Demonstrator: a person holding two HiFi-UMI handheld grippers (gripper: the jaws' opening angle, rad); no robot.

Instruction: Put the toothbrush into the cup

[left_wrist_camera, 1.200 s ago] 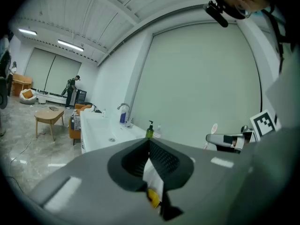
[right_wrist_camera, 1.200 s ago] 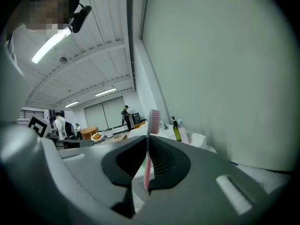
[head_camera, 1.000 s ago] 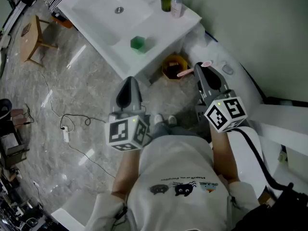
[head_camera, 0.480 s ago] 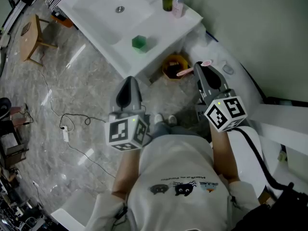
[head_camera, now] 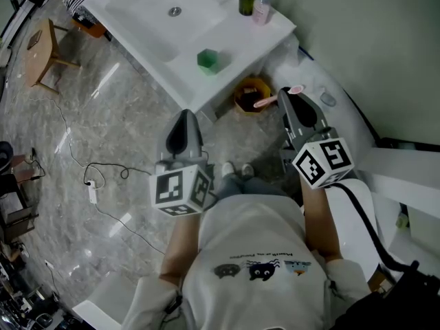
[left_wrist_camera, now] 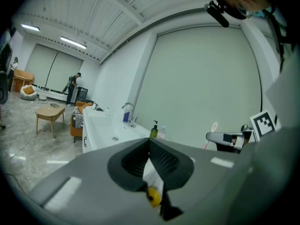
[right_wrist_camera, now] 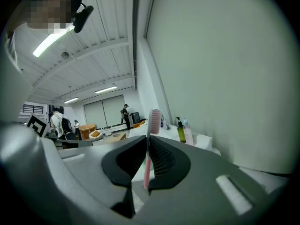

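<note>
The white surface [head_camera: 137, 26] with its basin stands ahead, well apart from both grippers. The left gripper [head_camera: 184, 130] has its fingers pressed together on nothing, seemingly idle. The right gripper [head_camera: 287, 100] has its fingers clamped on the pink toothbrush [head_camera: 273, 101], which sits crosswise, probably for carrying. The green cup [head_camera: 208, 60] waits near the surface's near edge.

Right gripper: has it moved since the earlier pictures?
No. The right gripper, shut on the toothbrush, keeps the same place against the yellow bin.
</note>
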